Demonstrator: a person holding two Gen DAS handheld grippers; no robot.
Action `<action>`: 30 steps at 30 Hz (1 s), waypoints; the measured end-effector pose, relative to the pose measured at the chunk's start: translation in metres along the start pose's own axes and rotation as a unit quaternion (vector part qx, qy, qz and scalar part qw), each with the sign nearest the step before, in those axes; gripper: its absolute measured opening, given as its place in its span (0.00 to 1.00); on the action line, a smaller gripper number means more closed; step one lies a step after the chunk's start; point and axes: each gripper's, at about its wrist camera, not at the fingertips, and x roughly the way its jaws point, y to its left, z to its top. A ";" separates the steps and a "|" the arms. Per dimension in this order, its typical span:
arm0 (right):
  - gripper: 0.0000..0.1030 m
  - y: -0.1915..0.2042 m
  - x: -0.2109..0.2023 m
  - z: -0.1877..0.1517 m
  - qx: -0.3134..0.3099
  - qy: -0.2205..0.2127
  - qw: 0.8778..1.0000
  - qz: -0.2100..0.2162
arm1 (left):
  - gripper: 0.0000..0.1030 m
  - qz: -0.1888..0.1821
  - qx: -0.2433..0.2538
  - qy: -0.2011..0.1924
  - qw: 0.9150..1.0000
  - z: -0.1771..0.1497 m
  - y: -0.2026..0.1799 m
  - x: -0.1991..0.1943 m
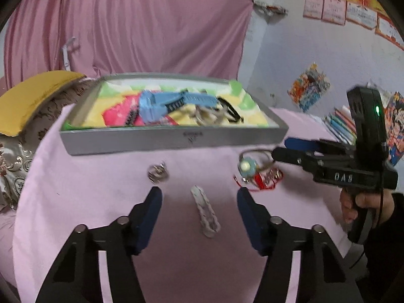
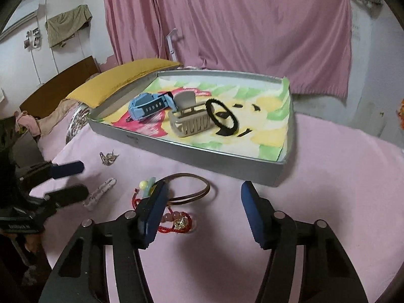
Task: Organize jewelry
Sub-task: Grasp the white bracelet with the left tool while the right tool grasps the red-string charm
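- Both grippers hover low over a pink cloth (image 1: 101, 202), each with its jaws apart and holding nothing.
- Left gripper (image 1: 199, 199) straddles a white hair clip (image 1: 205, 213) without touching it.
- Right gripper (image 2: 204, 197) sits over a brown hair band (image 2: 199, 184), beside a red beaded bracelet (image 2: 176, 223) (partly hidden).
- Farther off, small silver earrings (image 1: 157, 173) lie near a grey tray (image 2: 197, 152).
- Inside the tray: a blue watch (image 2: 149, 108), a beige claw clip (image 2: 192, 122) and a black hair tie (image 2: 222, 120).
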 end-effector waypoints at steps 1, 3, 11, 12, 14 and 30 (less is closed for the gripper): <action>0.53 0.001 0.002 0.001 -0.002 0.003 1.000 -0.002 | 0.54 0.003 0.000 0.007 1.000 -0.001 -0.001 0.002; 0.48 0.002 0.007 0.001 -0.006 0.012 1.000 -0.003 | 0.46 0.003 0.001 0.026 1.000 -0.002 -0.004 0.007; 0.35 0.006 0.025 0.003 -0.022 0.054 0.998 0.006 | 0.35 0.024 0.024 0.045 0.998 -0.003 -0.011 0.012; 0.34 0.007 0.026 0.003 -0.027 0.055 0.998 0.004 | 0.33 0.029 0.029 0.048 0.998 -0.003 -0.012 0.012; 0.33 0.012 0.028 0.005 -0.049 0.059 0.997 -0.008 | 0.31 0.036 0.039 0.053 0.997 -0.002 -0.014 0.013; 0.02 0.023 0.021 0.007 -0.098 0.054 0.994 0.003 | 0.14 0.022 0.014 0.045 0.999 0.001 -0.006 0.011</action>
